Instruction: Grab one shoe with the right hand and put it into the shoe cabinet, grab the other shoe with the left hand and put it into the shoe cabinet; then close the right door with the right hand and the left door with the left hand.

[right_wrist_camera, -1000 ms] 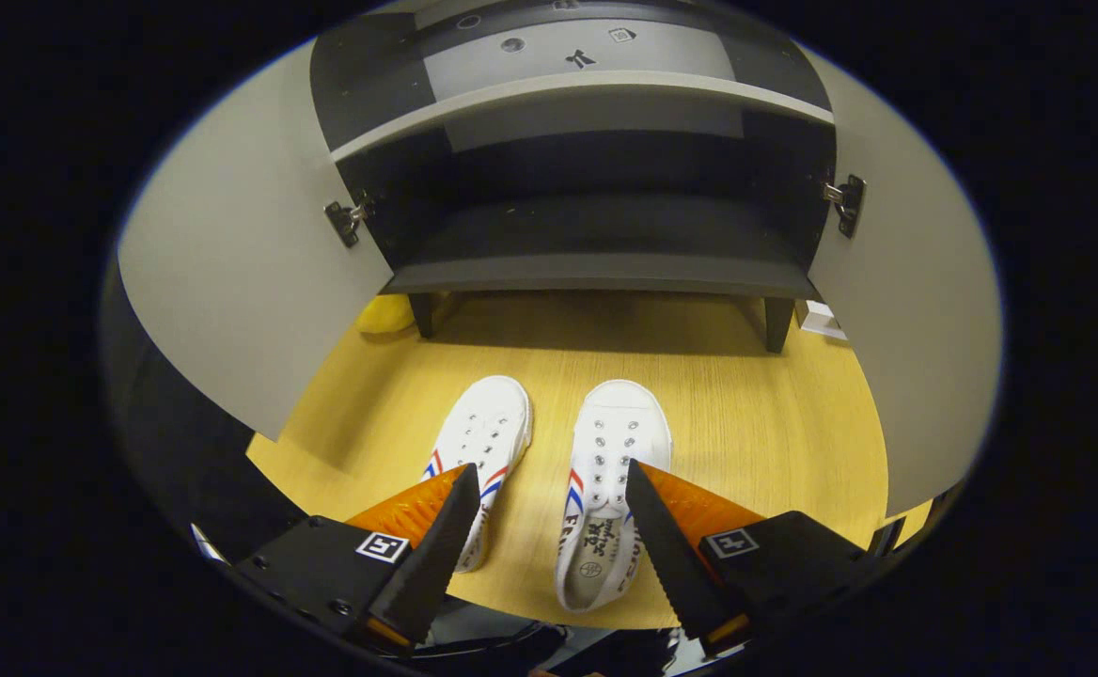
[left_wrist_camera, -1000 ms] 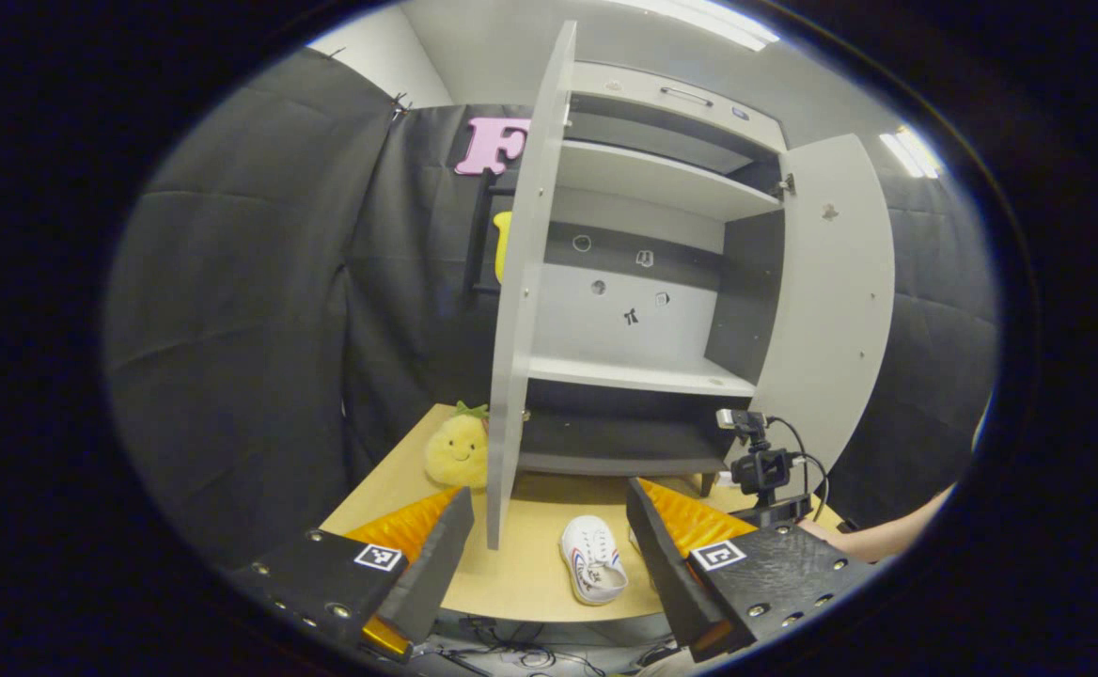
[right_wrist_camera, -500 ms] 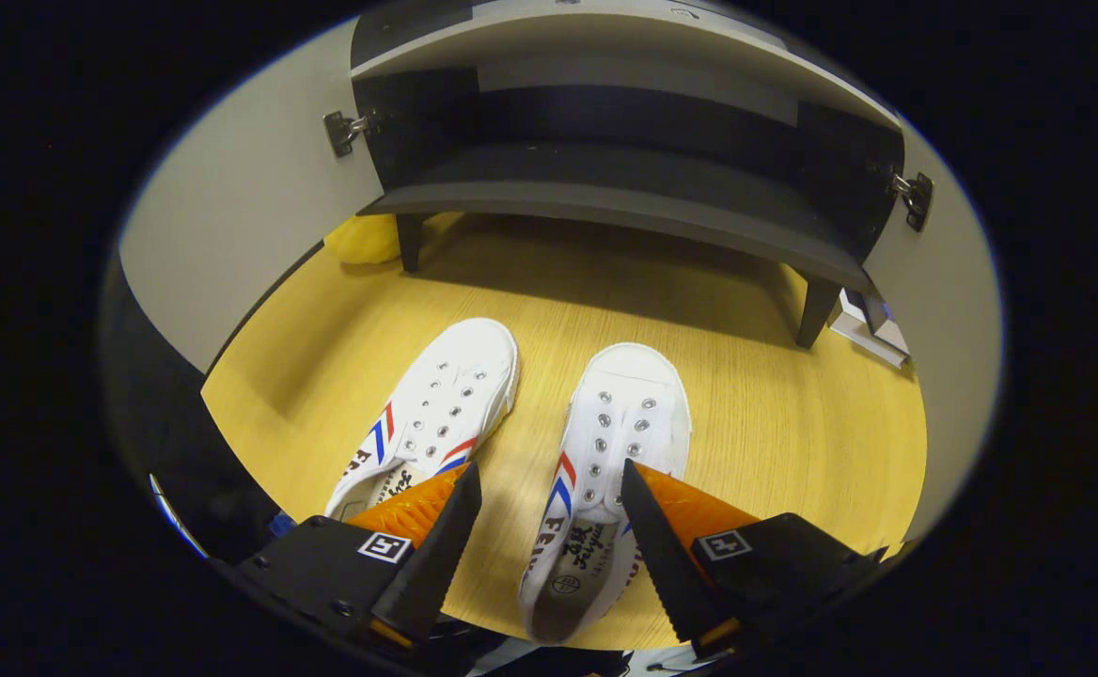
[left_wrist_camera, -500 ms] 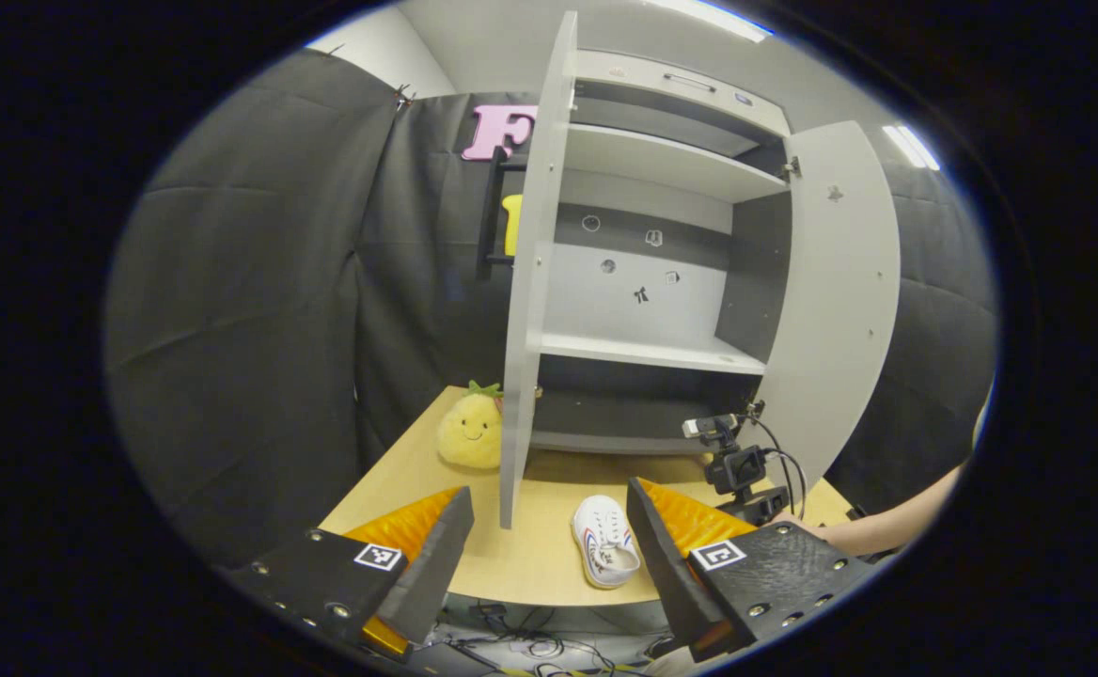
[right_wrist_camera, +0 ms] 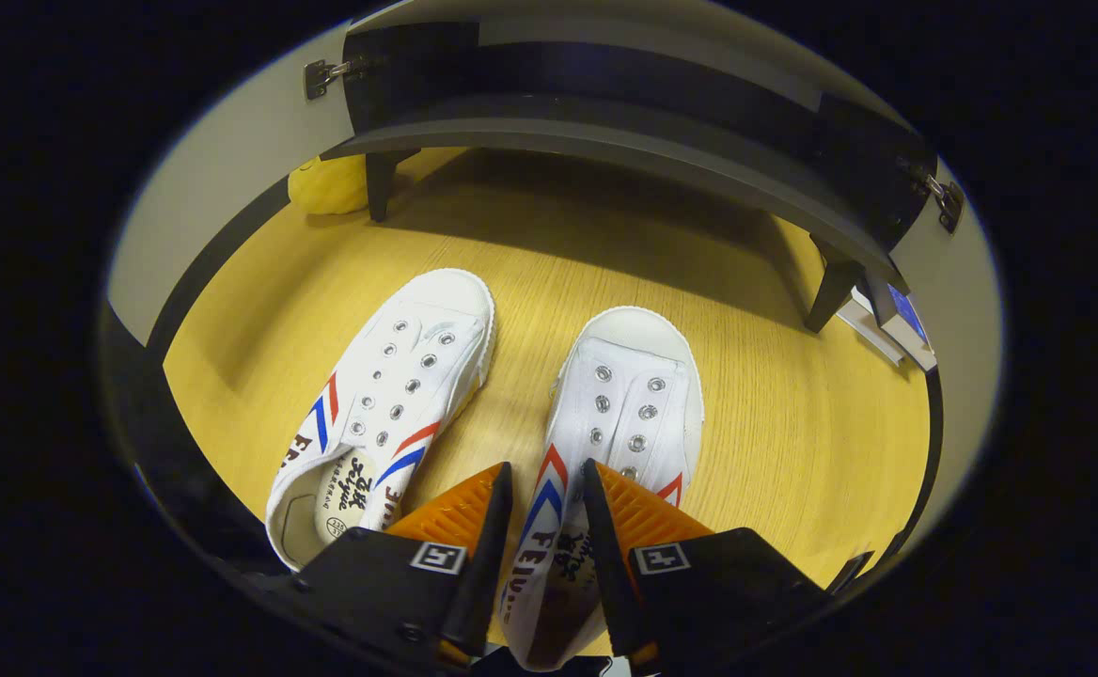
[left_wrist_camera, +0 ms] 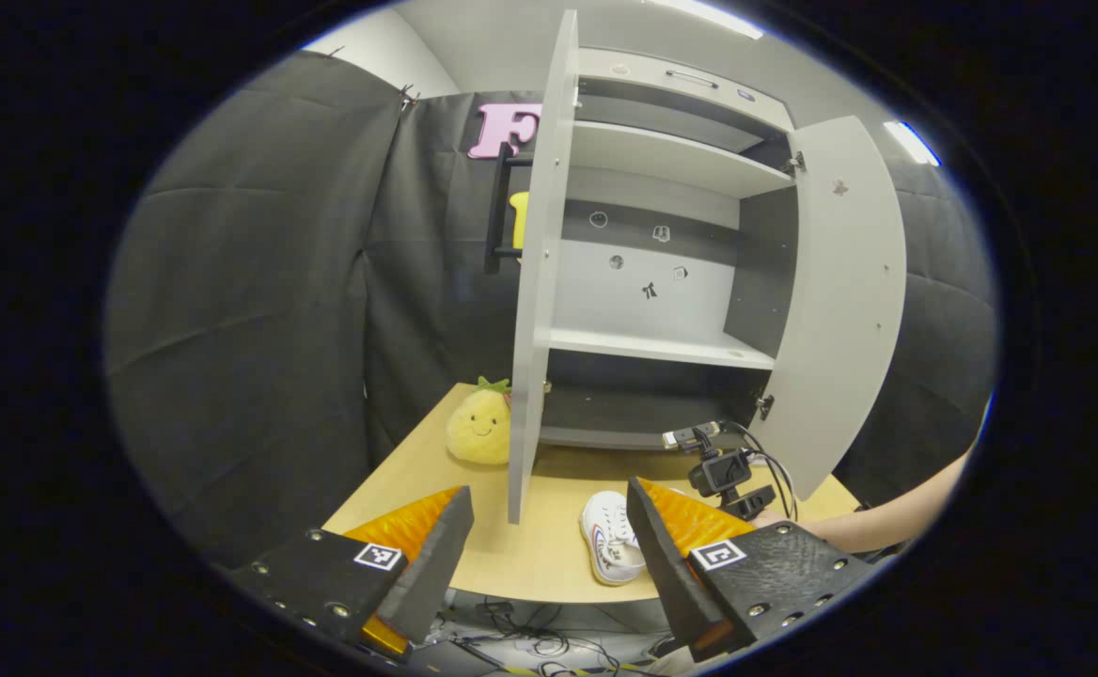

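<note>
Early going here: both shoes sit on the bench (right_wrist_camera: 775,470), nothing is in the shoe cabinet (left_wrist_camera: 662,282) yet, and both doors stand wide open. In the right gripper view, the right hand-held gripper (right_wrist_camera: 541,527) has its fingers drawn narrow around the left side wall of the right shoe (right_wrist_camera: 619,432), near the heel opening at 6 o'clock; whether both fingers truly press it, I cannot tell. The left shoe (right_wrist_camera: 384,404) lies just beside it at 9 o'clock, untouched. In the left gripper view, the left hand-held gripper (left_wrist_camera: 549,527) hangs wide and empty, well back from the bench. Left to do: lift, place, second shoe, both doors.
</note>
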`<state>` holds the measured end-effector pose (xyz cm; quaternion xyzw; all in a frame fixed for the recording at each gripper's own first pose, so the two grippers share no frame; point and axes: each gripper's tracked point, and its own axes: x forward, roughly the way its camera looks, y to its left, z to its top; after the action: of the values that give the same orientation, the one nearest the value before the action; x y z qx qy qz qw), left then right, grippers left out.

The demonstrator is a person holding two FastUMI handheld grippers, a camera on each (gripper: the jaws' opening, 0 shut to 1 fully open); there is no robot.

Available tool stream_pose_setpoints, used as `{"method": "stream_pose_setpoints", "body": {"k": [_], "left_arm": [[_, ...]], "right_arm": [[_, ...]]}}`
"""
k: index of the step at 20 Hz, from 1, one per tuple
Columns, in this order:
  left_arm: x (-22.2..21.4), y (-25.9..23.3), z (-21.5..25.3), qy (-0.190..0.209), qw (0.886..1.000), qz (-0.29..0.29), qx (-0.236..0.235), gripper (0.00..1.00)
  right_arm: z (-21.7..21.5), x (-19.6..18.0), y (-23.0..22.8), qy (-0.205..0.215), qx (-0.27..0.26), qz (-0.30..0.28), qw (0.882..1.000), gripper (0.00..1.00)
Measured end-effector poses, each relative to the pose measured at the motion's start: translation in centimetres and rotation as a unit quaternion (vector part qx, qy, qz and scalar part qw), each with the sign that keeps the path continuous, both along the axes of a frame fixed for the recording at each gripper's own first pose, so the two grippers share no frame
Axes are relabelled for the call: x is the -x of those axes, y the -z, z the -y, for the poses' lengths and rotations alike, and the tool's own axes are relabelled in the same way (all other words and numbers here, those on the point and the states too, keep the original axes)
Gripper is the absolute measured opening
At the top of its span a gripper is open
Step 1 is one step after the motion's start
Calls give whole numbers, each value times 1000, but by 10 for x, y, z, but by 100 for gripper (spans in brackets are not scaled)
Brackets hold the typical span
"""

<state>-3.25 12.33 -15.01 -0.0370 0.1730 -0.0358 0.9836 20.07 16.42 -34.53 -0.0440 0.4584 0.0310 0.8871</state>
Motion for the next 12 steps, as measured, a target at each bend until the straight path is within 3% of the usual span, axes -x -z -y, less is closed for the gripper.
{"method": "stream_pose_setpoints", "body": {"k": [3,6,7,8,9,10,12], "left_arm": [[0,3,-1,8,1000,3,0,95],[1,4,0,16,1000,7,-14,95],[1,4,-1,16,1000,8,-19,95],[1,6,-2,14,1000,10,-22,95],[0,5,-3,12,1000,13,-21,95],[-1,5,-3,10,1000,16,-18,95],[-2,3,-6,4,1000,22,-15,95]], "right_arm": [[5,-2,3,31,-7,-6,999,26],[4,0,-1,7,2,-18,1000,29],[4,-3,6,25,-2,-18,1000,25],[4,0,4,25,-15,-23,999,15],[4,2,-5,34,-26,-23,999,15],[4,2,-2,32,-37,-26,998,5],[4,1,1,31,-55,-32,997,0]]}}
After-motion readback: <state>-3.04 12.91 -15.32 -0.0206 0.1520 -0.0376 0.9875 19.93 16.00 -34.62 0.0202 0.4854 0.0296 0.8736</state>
